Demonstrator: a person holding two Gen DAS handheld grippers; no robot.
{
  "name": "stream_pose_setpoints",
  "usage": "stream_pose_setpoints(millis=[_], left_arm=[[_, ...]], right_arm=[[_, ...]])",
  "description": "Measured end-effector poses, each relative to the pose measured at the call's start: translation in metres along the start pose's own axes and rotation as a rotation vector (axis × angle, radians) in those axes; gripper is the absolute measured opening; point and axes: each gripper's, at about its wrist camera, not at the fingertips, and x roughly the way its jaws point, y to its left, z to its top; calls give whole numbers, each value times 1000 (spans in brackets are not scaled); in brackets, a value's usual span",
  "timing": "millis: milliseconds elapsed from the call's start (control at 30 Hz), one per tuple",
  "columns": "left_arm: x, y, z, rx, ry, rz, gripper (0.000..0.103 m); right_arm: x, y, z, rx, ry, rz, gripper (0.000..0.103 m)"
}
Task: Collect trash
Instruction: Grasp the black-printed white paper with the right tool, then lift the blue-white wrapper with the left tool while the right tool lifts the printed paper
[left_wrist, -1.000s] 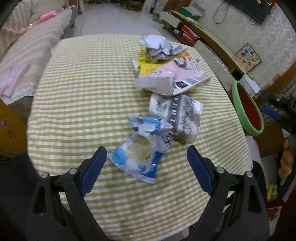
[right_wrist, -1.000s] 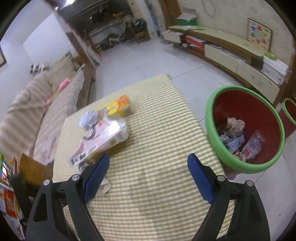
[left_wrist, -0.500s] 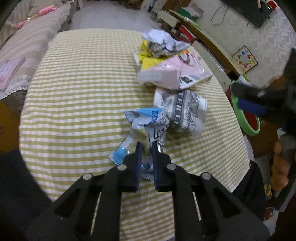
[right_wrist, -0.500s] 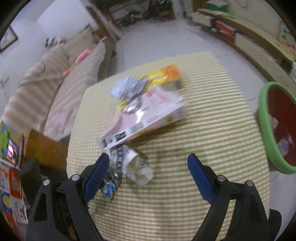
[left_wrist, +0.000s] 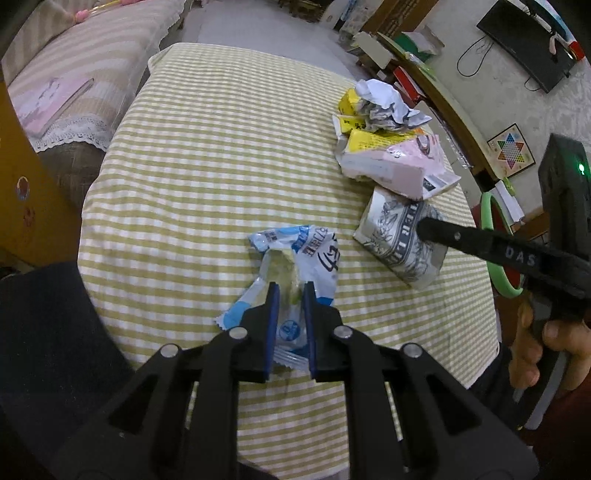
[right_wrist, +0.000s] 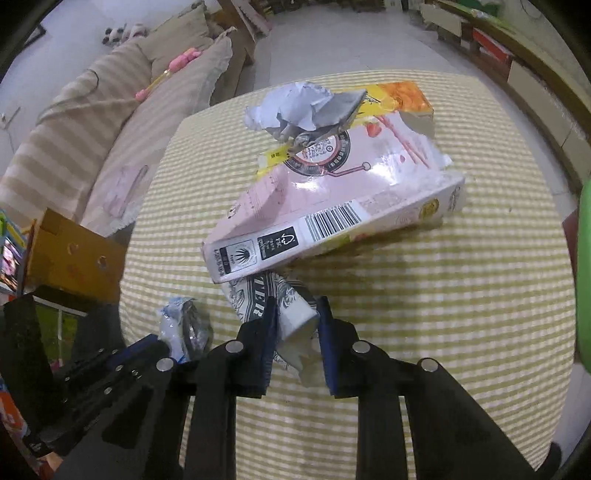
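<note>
The bench (left_wrist: 207, 155) wears a soft cloth checked in pale green and cream, its weave slightly puckered at the edges.

Near its front edge lies a wrapper (left_wrist: 295, 254) of thin, glossy plastic film, white and blue with a clear window and crimped, saw-toothed ends, creased and half folded. The left tongs (left_wrist: 290, 295) are pressed onto its near half, blue pads pinching the film from both sides; the wrapper's far end sticks out beyond the tips. In the right wrist view the same wrapper (right_wrist: 183, 328) shows at lower left as a crumpled bundle.

Right of it lies a paper cup (left_wrist: 399, 240), crushed flat, white with black line drawings and lettering. The right tongs (right_wrist: 295, 314) are closed on its near, pale rim end, which is squeezed narrow between the blue pads; the printed body runs away from the tips toward the far pile. In the left wrist view the right tongs (left_wrist: 424, 227) come in from the right as a black finger laid on the cup, with a hand (left_wrist: 535, 343) on the grip behind.

Just beyond the cup, touching it, rests a pink box (right_wrist: 332, 199) of shiny cardboard, dented and torn open, with a barcode on its near side. A yellow-orange carton (right_wrist: 399, 96) lies under it on the far side, and a ball of crumpled grey-white paper (right_wrist: 306, 107) sits on top.

At the right edge a green rim of a round bin (left_wrist: 495, 251) shows, red inside.
</note>
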Motion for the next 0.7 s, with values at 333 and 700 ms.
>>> stream_pose_setpoints(millis=[333,700], left_arm=[[5,-13,3,31,-14,-14,51],[11,-6,2,3,3,-28,13]], right_arm=[[-8,-4,-7,-5,4,16,33],[-13,-2,-4,-22,-6,27,67]])
